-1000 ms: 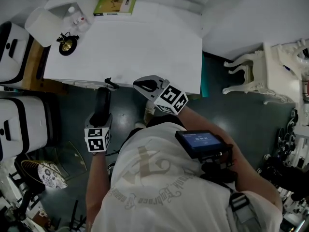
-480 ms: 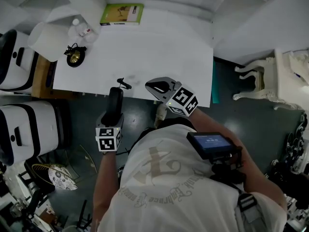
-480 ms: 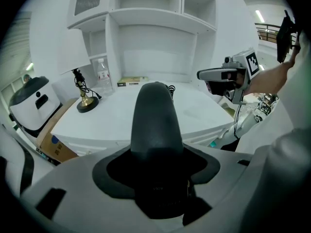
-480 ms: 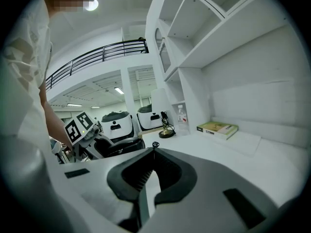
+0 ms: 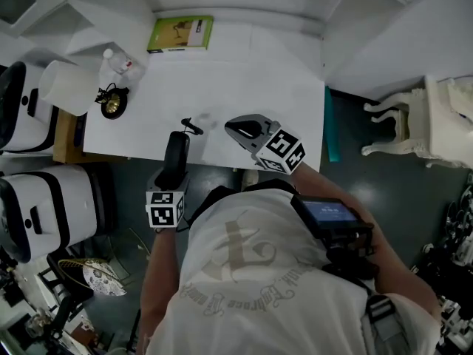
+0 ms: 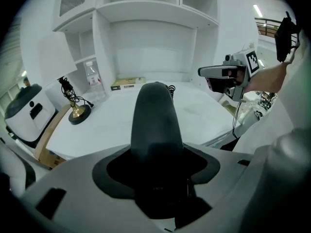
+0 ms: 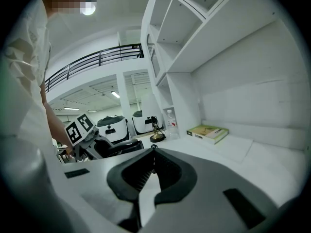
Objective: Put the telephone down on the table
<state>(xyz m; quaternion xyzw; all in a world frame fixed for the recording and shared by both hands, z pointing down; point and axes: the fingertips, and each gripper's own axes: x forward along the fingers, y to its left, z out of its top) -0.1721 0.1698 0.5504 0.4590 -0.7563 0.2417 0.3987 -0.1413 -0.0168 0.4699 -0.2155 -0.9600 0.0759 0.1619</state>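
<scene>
A white rectangular desk (image 5: 251, 72) lies below both tools. Over its near edge, the right hand-held gripper (image 5: 233, 128) hangs with its jaws pressed together on nothing. The left hand-held gripper (image 5: 174, 177) is clamped around the black rounded plastic telephone handset (image 6: 154, 125), which it holds above that same near edge.

Telephone (image 6: 154, 125) lower end hidden inside left gripper (image 6: 155, 166), book (image 5: 179, 33) print too small to read; white furniture (image 5: 443, 124) cut by edge
</scene>
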